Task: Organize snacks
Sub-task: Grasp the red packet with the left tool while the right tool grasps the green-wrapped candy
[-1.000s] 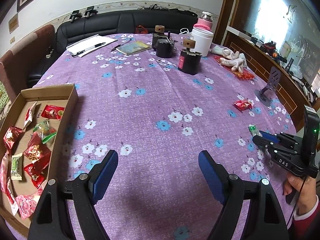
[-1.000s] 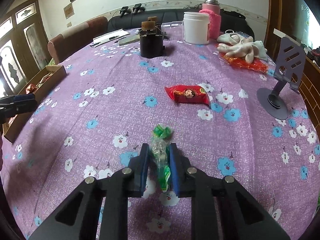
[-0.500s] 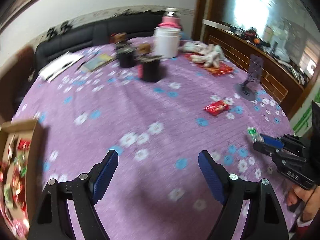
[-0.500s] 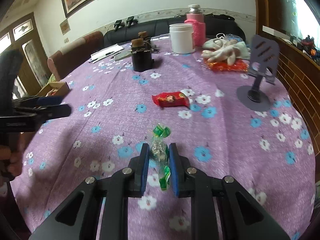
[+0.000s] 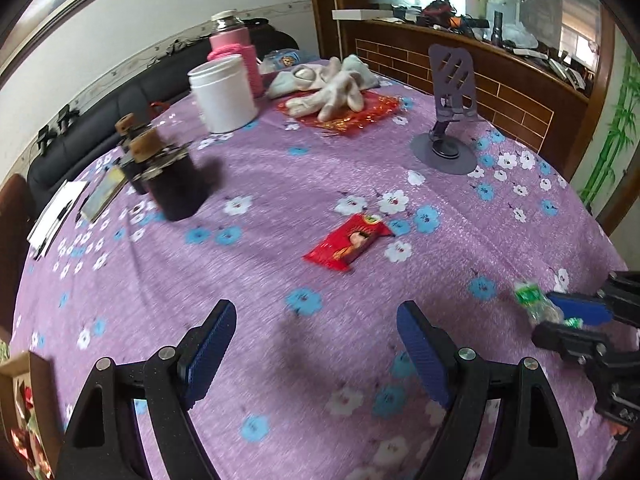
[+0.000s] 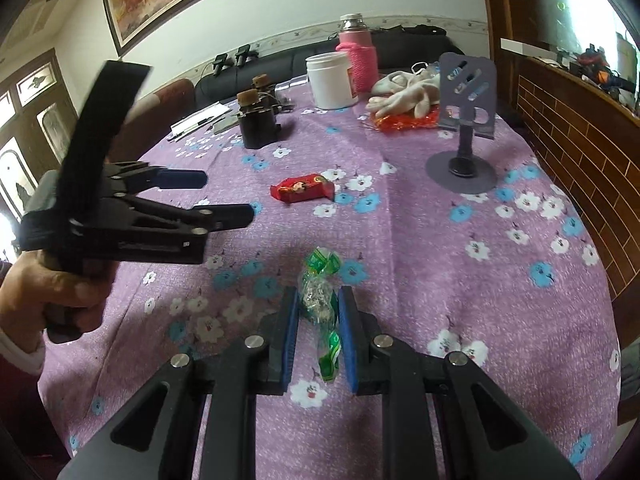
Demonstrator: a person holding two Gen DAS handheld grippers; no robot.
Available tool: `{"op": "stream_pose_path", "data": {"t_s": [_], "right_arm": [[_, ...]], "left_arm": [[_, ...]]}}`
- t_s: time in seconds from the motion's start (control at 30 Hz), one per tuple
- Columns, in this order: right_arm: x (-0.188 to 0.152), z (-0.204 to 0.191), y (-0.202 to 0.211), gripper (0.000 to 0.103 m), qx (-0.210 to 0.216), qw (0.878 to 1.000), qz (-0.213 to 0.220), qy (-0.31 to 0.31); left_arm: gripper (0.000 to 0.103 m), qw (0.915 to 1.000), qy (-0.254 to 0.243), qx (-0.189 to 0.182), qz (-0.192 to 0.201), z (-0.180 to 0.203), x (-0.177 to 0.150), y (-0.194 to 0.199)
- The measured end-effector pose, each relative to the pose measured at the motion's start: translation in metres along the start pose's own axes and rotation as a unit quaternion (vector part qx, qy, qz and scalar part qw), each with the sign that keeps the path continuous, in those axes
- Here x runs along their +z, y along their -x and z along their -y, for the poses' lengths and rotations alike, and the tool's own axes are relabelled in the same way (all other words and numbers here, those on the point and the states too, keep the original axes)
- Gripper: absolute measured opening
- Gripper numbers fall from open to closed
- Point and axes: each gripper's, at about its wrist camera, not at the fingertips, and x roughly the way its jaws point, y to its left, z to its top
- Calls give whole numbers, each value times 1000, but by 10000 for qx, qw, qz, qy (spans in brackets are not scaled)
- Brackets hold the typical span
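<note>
The right gripper (image 6: 318, 312) is squeezed tight on a small candy (image 6: 319, 300) in a clear wrapper with green twisted ends. The candy is held up off the purple flowered tablecloth (image 6: 420, 260). One green end pokes out past the fingertips and the other hangs down between the blue pads. What is inside the wrapper is hard to make out; it just looks shiny and lumpy.

The left gripper (image 5: 316, 344) has its jaws wide apart with nothing between them. It hangs over the cloth. In the right wrist view a hand (image 6: 52, 292) grips its handle, and only the edge of a sleeve shows; the rest of the person is cut off.

A red snack packet (image 5: 347, 242) lies flat on the cloth, out in front of both grippers and apart from them. The picture on it is too small to read.

At the bottom left corner of the left wrist view, a cardboard box (image 5: 22, 364) peeks in. Only a corner shows, with a few red wrappers inside, mostly hidden behind the gripper's arm.

Farther back stand a white tub (image 5: 224, 94), a pink flask (image 5: 236, 46) half behind it, some blurry dark jars with cork tops (image 5: 168, 176), a grey phone stand (image 5: 450, 116), and pale gloves (image 5: 332, 88) on a red bag.
</note>
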Motion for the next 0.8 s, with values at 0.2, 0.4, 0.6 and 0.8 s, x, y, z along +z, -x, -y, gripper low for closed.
{"op": "stream_pose_path", "data": {"t_s": [0.2, 0.4, 0.6, 0.8], "right_arm": [[-6, 7, 4, 19, 135, 9997, 18, -206], [-9, 7, 7, 19, 219, 9994, 48, -278], [-9, 8, 10, 19, 271, 9991, 85, -319], [-8, 10, 11, 19, 285, 9989, 100, -354]], "left_arm": [[85, 10000, -54, -44, -7, 8, 17, -16], [85, 9997, -226, -77, -101, 17, 35, -38], [85, 9992, -263, -148, -276, 16, 44, -61], [80, 9982, -68, -476, -366, 10, 44, -72]]}}
